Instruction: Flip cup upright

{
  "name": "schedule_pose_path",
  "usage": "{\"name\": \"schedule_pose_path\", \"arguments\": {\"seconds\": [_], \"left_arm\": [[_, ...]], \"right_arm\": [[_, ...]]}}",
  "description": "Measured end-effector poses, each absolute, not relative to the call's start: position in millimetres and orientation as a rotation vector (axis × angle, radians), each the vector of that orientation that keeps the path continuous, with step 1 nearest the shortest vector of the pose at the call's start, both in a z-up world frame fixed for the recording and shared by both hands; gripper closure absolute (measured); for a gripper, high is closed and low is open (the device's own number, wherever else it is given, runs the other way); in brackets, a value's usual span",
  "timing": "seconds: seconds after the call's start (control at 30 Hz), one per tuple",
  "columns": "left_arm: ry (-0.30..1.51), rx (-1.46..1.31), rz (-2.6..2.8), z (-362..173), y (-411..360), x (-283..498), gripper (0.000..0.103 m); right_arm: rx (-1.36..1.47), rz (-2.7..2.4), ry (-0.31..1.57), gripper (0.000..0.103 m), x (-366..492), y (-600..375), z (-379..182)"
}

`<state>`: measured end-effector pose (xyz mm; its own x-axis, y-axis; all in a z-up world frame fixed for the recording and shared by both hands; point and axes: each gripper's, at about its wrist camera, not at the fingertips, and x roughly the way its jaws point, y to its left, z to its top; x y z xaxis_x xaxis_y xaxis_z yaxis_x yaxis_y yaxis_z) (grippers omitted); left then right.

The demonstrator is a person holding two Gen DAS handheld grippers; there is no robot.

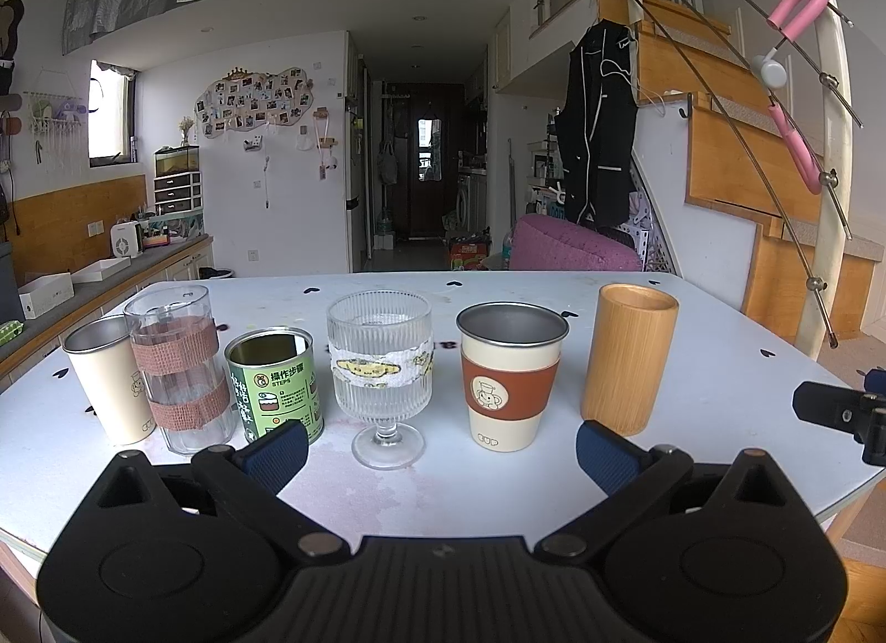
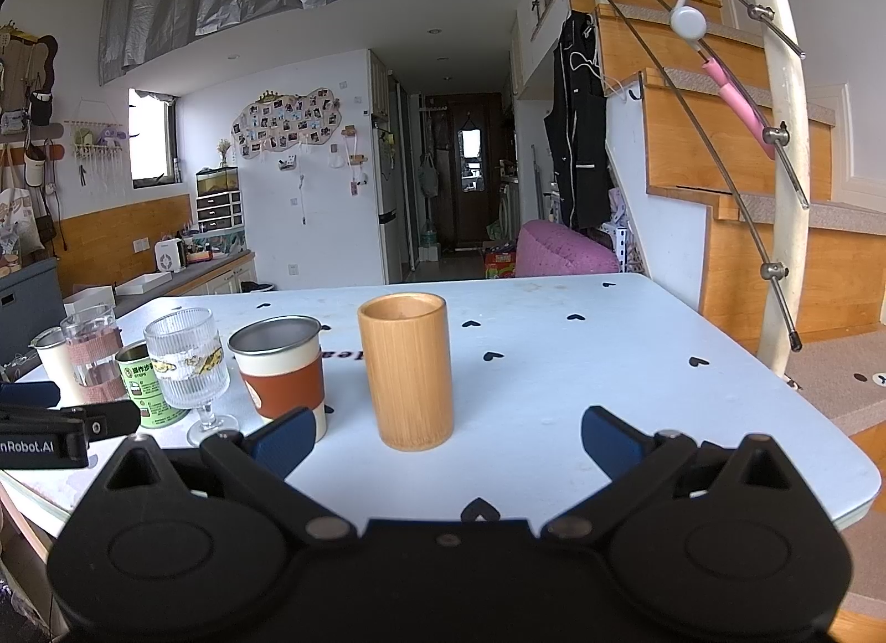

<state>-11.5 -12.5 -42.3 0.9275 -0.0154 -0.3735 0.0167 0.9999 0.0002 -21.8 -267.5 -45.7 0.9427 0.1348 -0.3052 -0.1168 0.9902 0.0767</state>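
Left gripper [image 1: 440, 446]: nearest in its own view, jaws spread wide, nothing between the blue pads [image 1: 277, 454], held low over the near edge of the table [image 1: 720, 394]. Right gripper [image 2: 443, 441]: likewise wide apart and empty, just short of the bamboo cup [image 2: 407, 369]; tip also visible at the right edge of the left view. Row of six vessels across the table, all mouth-up. From the left end, as the left view shows it: cream steel cup [image 1: 108, 380]; clear tumbler [image 1: 180, 366] banded with burlap tape, touching or just in front of the cream cup; green tin [image 1: 277, 380], lid off; ribbed goblet [image 1: 382, 371] with a sticker band, on its foot, directly ahead of the left gripper; sleeved cup [image 1: 509, 374], steel rim, brown sleeve; bamboo cup at the right end, standing slightly apart. None lying down, none inverted. Judged step: flip already complete, or no cup left to turn; both tools clear of the row. Next move, as a judgement only: no grasp called for; at most, hold off or draw clear without knocking the goblet or the bamboo cup. Beyond the table: purple cushion [image 1: 570, 250], counter [image 1: 111, 277] at left, wooden stairs [image 1: 731, 144] at right, dark hallway [image 1: 426, 166] farthest.
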Motion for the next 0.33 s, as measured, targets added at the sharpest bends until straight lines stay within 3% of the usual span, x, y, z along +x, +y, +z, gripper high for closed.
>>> {"name": "schedule_pose_path", "arguments": {"seconds": [0.33], "left_arm": [[0.387,0.005,-0.014,-45.4,-10.5,-13.4,0.001]], "right_arm": [[0.058,0.128,0.315,0.000,-22.0,-267.6,-45.7]]}}
